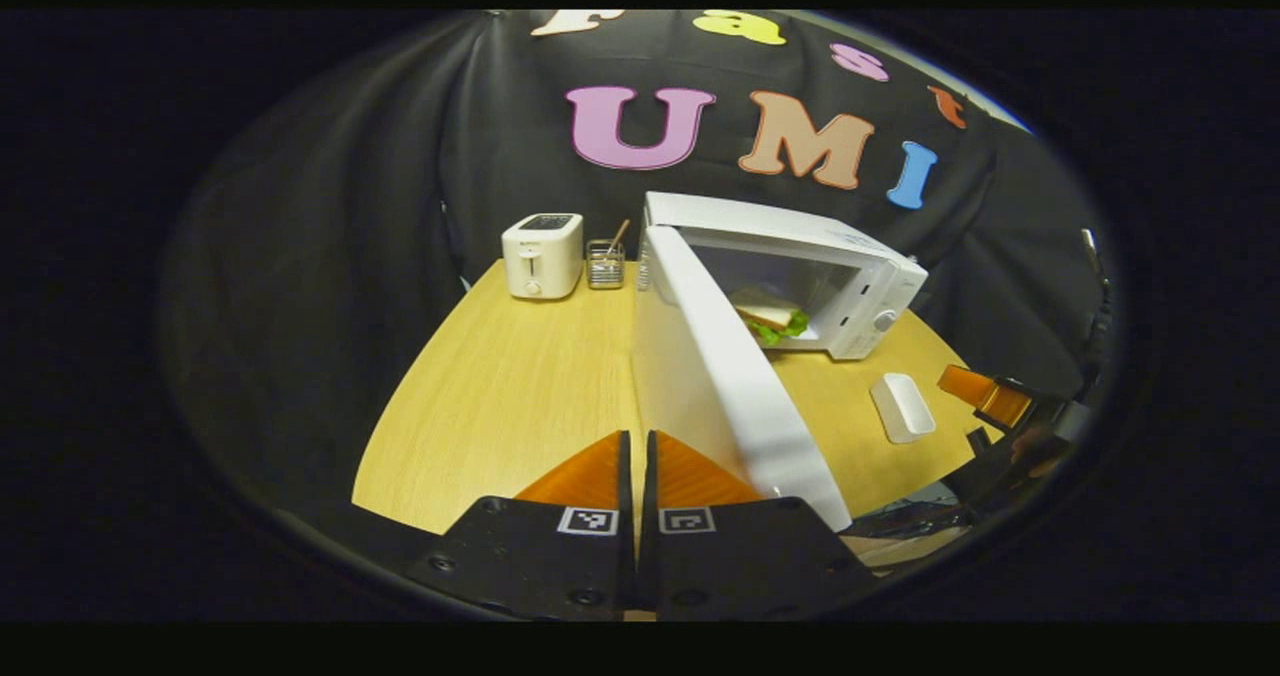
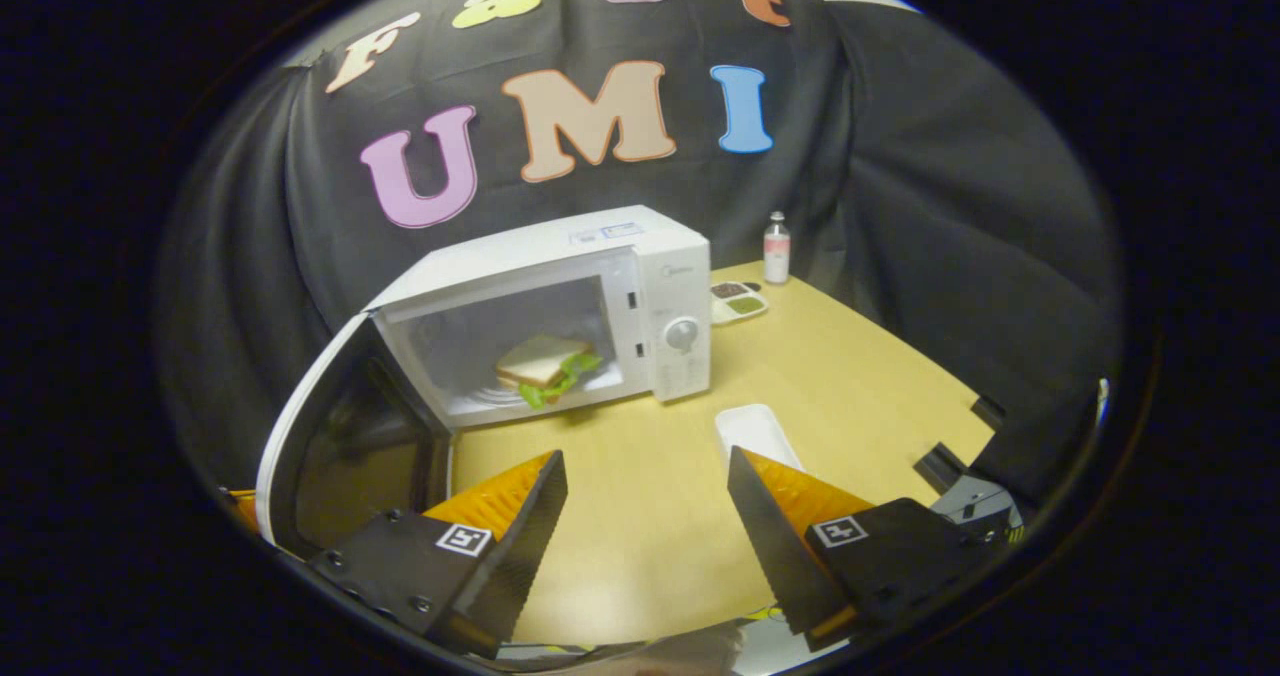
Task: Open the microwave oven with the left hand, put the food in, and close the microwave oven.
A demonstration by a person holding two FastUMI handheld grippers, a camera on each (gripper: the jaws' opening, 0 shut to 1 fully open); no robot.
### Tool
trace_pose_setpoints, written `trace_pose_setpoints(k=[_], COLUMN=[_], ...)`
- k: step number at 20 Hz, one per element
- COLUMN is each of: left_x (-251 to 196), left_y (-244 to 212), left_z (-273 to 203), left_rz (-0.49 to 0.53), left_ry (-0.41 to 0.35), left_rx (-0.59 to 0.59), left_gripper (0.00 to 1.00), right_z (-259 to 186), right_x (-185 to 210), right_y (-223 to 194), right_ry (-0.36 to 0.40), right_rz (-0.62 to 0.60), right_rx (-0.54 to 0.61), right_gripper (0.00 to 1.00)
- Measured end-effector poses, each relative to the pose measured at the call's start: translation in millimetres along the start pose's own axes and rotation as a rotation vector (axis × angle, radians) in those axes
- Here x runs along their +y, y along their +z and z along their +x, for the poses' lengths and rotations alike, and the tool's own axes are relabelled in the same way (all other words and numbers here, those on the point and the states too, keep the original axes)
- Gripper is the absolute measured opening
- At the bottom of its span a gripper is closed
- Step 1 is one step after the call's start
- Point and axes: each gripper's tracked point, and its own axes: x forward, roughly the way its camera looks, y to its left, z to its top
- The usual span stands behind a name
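Note:
A white microwave [image 1: 860, 276] [image 2: 560, 256] stands at the back of the wooden table with its door [image 1: 730, 376] [image 2: 330, 436] swung wide. Inside it lies a sandwich [image 1: 768, 314] [image 2: 545, 366] with green lettuce. In the left gripper view, my left gripper [image 1: 637, 446] is shut with nothing between its fingers, just left of the door's outer face near its free edge. In the right gripper view, my right gripper [image 2: 645, 481] stands open above the table in front of the oven, holding nothing. The right gripper [image 1: 985, 396] also shows at the far right of the left gripper view.
A white empty dish [image 1: 902, 408] [image 2: 757, 434] lies on the table in front of the oven. A white toaster [image 1: 542, 254] and a small wire holder [image 1: 605, 263] stand at the back left. A bottle [image 2: 776, 248] and a sauce tray [image 2: 738, 301] sit right of the oven.

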Motion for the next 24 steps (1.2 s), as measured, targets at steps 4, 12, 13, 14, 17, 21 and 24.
trace_pose_setpoints(k=[4,12,13,14,17,21,24], left_x=[-35.5,-105.3,-113.4,-121.2,-144.3,-174.5,-193.1], left_y=[7.1,17.7,20.8,23.9,34.7,46.7,54.4], left_z=[10.3,39.7,43.4,47.1,60.3,82.1,98.0], left_rz=[0.046,0.051,0.053,0.055,0.049,0.069,0.083], left_ry=[-0.028,-0.062,-0.063,-0.063,-0.063,-0.066,-0.069], left_rx=[0.0,-0.005,-0.011,-0.017,-0.04,-0.065,-0.077], left_gripper=[0.01,0.01,0.01,0.01,0.01,0.01,0.01], right_z=[5.7,29.1,33.5,38.0,47.9,63.0,68.9], right_x=[-29.8,-88.4,-93.5,-98.0,-109.1,-116.3,-121.7], right_y=[11.7,49.0,52.2,54.3,63.5,71.6,78.5], right_ry=[-0.009,-0.022,-0.017,-0.011,0.011,0.06,0.088], right_rz=[0.002,0.014,0.013,0.008,0.0,-0.03,-0.053], right_rx=[-0.004,-0.05,-0.051,-0.048,-0.053,-0.05,-0.059], right_gripper=[1.0,0.92,0.92,0.92,1.0,0.92,1.0])
